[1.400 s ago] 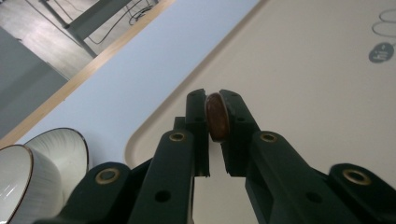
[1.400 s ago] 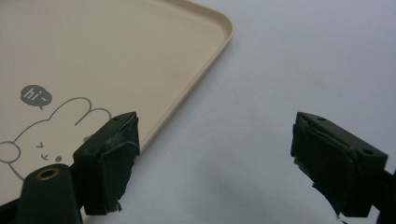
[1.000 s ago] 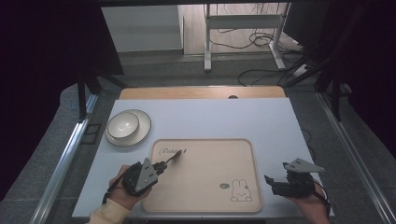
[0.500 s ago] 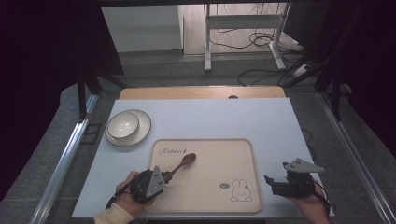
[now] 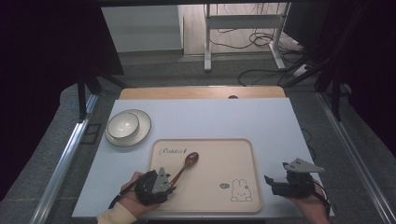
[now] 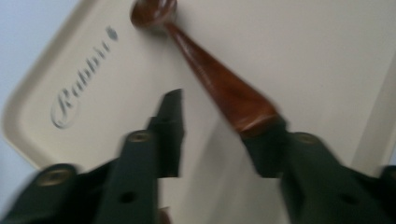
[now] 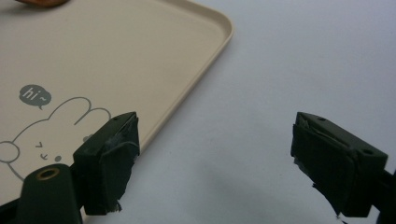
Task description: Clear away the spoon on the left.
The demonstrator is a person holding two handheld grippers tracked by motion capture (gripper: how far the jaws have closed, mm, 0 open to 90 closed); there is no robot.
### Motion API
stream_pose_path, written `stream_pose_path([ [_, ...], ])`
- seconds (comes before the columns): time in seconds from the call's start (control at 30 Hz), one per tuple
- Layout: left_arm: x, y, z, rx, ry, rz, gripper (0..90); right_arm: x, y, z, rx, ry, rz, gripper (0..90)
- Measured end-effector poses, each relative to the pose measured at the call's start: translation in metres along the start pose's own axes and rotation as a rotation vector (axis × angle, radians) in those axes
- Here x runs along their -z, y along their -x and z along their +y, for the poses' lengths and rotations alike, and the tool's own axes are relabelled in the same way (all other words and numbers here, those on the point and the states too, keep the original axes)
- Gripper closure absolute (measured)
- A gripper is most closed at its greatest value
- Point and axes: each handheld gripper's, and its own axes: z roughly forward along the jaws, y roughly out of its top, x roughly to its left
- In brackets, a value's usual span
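Observation:
A brown wooden spoon [image 5: 185, 165] lies slantwise on the beige tray [image 5: 219, 154], its bowl toward the far side. In the left gripper view the spoon [image 6: 210, 79] stretches from the top down to the right jaw, and its handle end rests against that jaw's tip. My left gripper [image 6: 217, 126] has just been opening; the left jaw stands well clear of the handle and nothing presses on it. From above, the left gripper [image 5: 171, 182] sits at the tray's near left corner. My right gripper [image 7: 215, 140] stands open over the table, just beside the tray's [image 7: 116, 51] right rim.
A white bowl on a plate [image 5: 123, 125] stands on the pale blue table [image 5: 243, 121] to the far left of the tray. A rabbit drawing [image 5: 240, 190] marks the tray's near right corner. The right gripper [image 5: 270, 181] rests near the table's front right edge.
The left gripper came down and back toward the near edge with the spoon, and its jaws have parted. The spoon now lies on the tray. The right gripper has stayed put.

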Motion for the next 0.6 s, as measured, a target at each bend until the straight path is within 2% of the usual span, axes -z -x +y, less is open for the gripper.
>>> stream_pose_path([
  [0.03,0.0,-0.002,0.0,0.014,0.004,-0.004,46.3,0.0,0.0,0.0,0.0,0.0,0.0,15.7],
  [0.1,0.002,-0.006,0.0,0.047,0.016,-0.023,36.1,0.0,0.0,0.0,-0.001,0.0,0.0,15.7],
  [0.13,0.002,-0.008,0.0,0.072,0.017,-0.04,27.0,0.0,0.0,0.0,0.0,0.0,-0.001,15.7],
  [0.2,0.002,-0.008,0.0,0.084,0.014,-0.038,24.2,0.0,0.0,0.0,-0.001,-0.001,-0.001,15.7],
  [0.23,0.003,-0.01,-0.001,0.108,0.013,-0.06,18.7,0.0,0.0,0.0,-0.001,-0.001,-0.002,15.7],
  [0.27,0.003,-0.01,-0.001,0.108,0.013,-0.06,16.7,0.0,0.0,0.0,-0.001,-0.001,-0.002,15.7],
  [0.43,0.009,-0.015,-0.001,0.144,0.055,-0.084,11.8,0.0,0.0,0.0,-0.001,0.001,-0.002,15.7],
  [0.6,0.016,-0.021,-0.001,0.173,0.094,-0.064,11.6,0.0,0.001,0.0,-0.003,0.001,-0.002,15.7],
])
